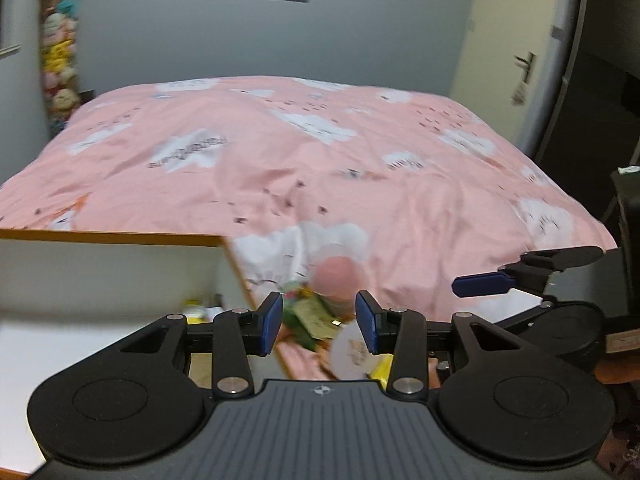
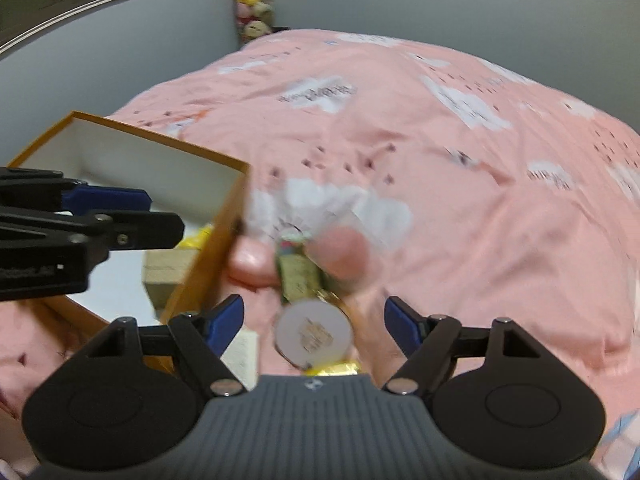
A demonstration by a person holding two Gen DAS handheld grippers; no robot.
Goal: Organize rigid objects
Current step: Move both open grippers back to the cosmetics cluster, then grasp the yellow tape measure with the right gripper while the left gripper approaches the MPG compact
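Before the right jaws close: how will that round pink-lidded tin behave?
The round tin probably stays rigid, not floppy. It seems to stand on edge, so may roll or tip. It lies on the soft pink duvet, so pushing likely sinks it.

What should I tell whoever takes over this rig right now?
Left hand-held gripper: open, holds nothing.
Right hand-held gripper: open, holds nothing.
Orange box sits open on the pink bedspread; a tan block and something yellow already lie inside.
Left: the round pink tin, a green packet and other blurred items heaped beside the box.
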